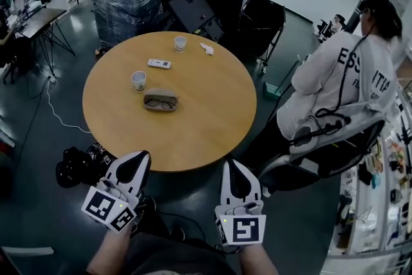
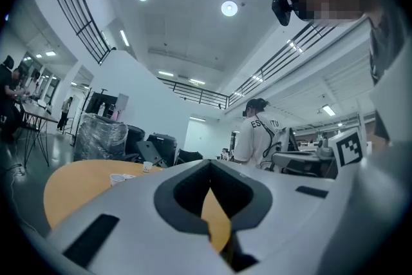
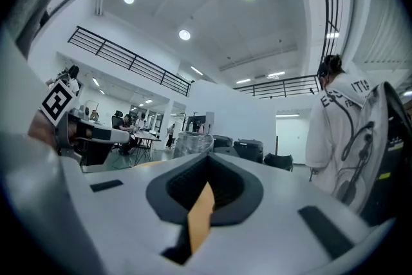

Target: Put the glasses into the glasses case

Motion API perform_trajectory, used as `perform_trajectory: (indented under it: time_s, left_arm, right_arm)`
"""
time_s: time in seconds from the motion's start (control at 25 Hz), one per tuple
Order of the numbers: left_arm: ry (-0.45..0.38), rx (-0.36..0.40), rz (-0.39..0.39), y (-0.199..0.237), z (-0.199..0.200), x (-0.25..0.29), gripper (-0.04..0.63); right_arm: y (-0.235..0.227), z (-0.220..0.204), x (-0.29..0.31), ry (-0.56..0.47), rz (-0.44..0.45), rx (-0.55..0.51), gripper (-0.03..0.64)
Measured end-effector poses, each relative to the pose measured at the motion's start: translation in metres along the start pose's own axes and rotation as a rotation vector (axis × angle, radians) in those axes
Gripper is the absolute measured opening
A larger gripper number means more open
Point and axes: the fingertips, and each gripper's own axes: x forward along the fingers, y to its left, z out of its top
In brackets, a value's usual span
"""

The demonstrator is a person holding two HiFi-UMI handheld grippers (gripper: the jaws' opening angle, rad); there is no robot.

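Observation:
A pair of dark-framed glasses (image 1: 159,104) lies on a grey-brown glasses case (image 1: 161,96) left of the middle of the round wooden table (image 1: 193,132). Whether the case is open I cannot tell. Both grippers are held low in the head view, short of the table's near edge and apart from the case. My left gripper (image 1: 136,161) points toward the table with its jaws together and nothing between them. My right gripper (image 1: 233,168) is likewise shut and empty. In the left gripper view the left gripper (image 2: 209,164) frames a strip of tabletop; the right gripper (image 3: 207,155) does the same.
On the table also stand a paper cup (image 1: 138,80), a white remote (image 1: 159,64), a second cup (image 1: 180,43) and a small white scrap (image 1: 206,47). A person in a white shirt (image 1: 341,74) sits at the right. Black cases stand behind; camera gear (image 1: 77,165) lies on the floor left.

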Motion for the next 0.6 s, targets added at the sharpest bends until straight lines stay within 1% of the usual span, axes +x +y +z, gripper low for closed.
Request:
perform_trajectory:
  time_s: [0.12,0.36,0.6]
  left_arm:
    - [-0.003,0.005,-0.005,-0.008,0.005,-0.008,0.006]
    - [0.011,-0.012,-0.034,-0.012,0.007,-0.014,0.006]
    - [0.021,-0.022,-0.088,-0.008,0.012,-0.015,0.006]
  right_arm:
    - [0.011,0.007,-0.006,-0.019,0.022,-0.007,-0.014]
    - [0.033,0.014,-0.006,-0.028,0.056,0.001,-0.014]
    - [0.046,0.023,0.002,-0.017,0.029,0.007,-0.012]
